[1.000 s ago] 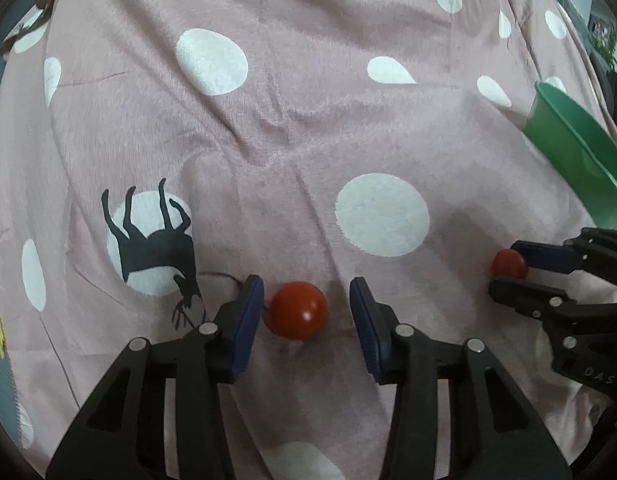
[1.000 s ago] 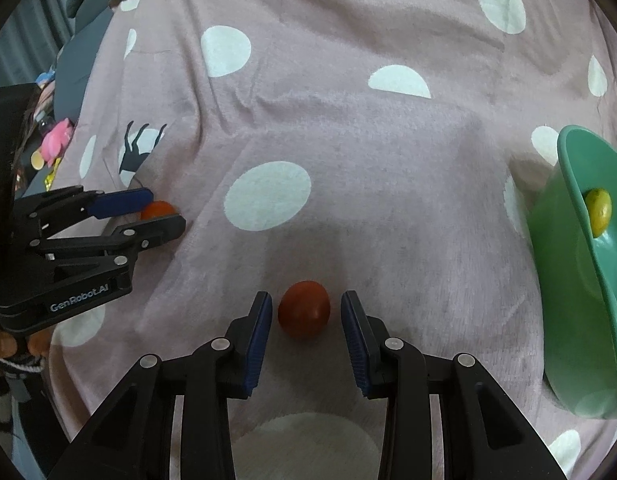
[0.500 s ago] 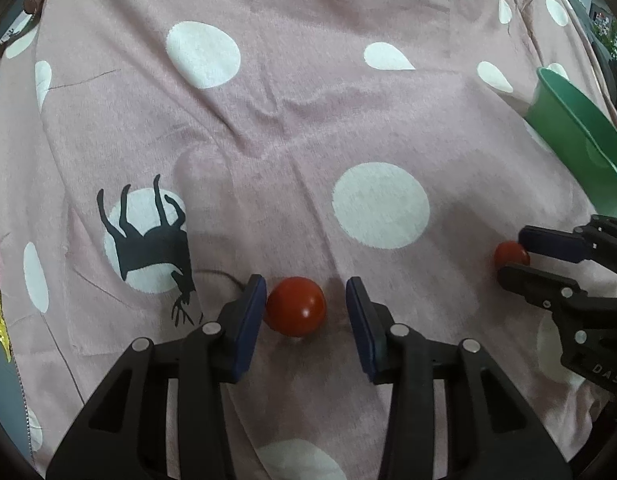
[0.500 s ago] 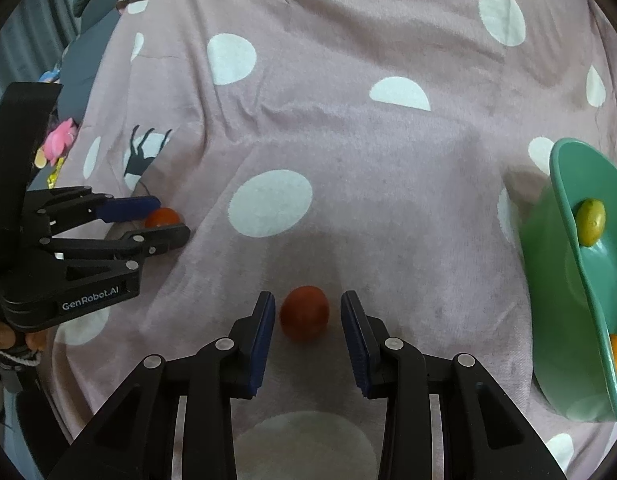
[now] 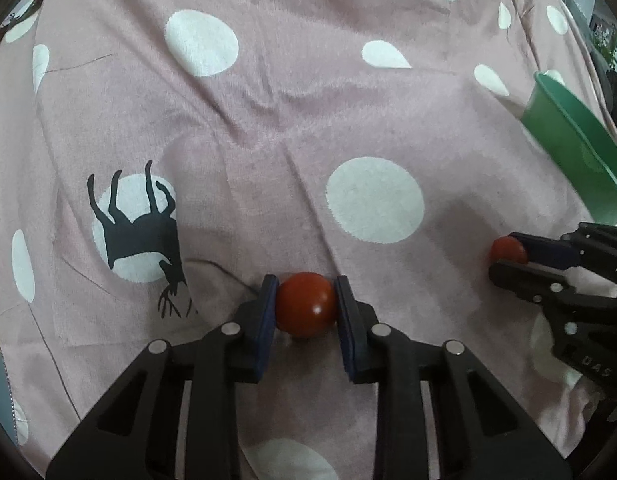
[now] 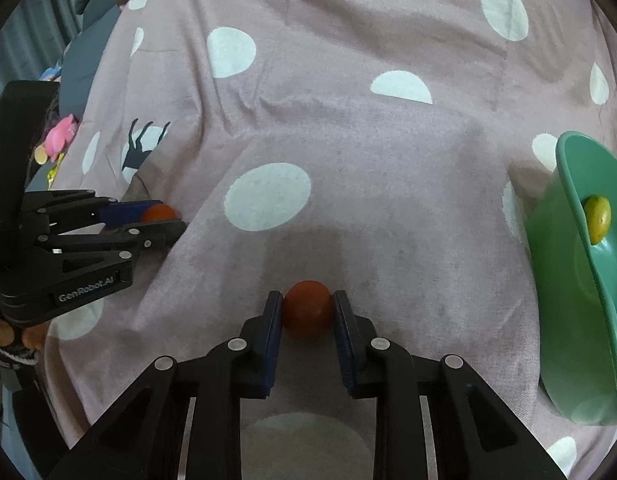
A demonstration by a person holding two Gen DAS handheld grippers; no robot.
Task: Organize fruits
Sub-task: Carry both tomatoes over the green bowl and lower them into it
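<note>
A red tomato (image 5: pixel 304 310) lies on the pink dotted cloth, and my left gripper (image 5: pixel 306 292) is closing its jaws on it, blue pads pressed to both its sides. A second red tomato (image 6: pixel 308 314) sits between the pads of my right gripper (image 6: pixel 308 300), whose jaws are also closing and touch it on both sides. Each wrist view also catches the other gripper from the side: the right gripper (image 5: pixel 504 259) with its tomato (image 5: pixel 504 248), and the left gripper (image 6: pixel 169 218) with its tomato (image 6: pixel 158 213). Both tomatoes rest on the cloth.
A green bowl (image 6: pixel 568 248) stands on its side at the right, holding a yellow-green fruit (image 6: pixel 597 218); the left wrist view shows the bowl (image 5: pixel 568 148) too. The cloth carries a deer print (image 5: pixel 140 236). Small pink toys (image 6: pixel 62 136) lie past the cloth's left edge.
Both grippers have shut from open onto their tomatoes. Neither hand has shifted, and both tomatoes lie where they were.
</note>
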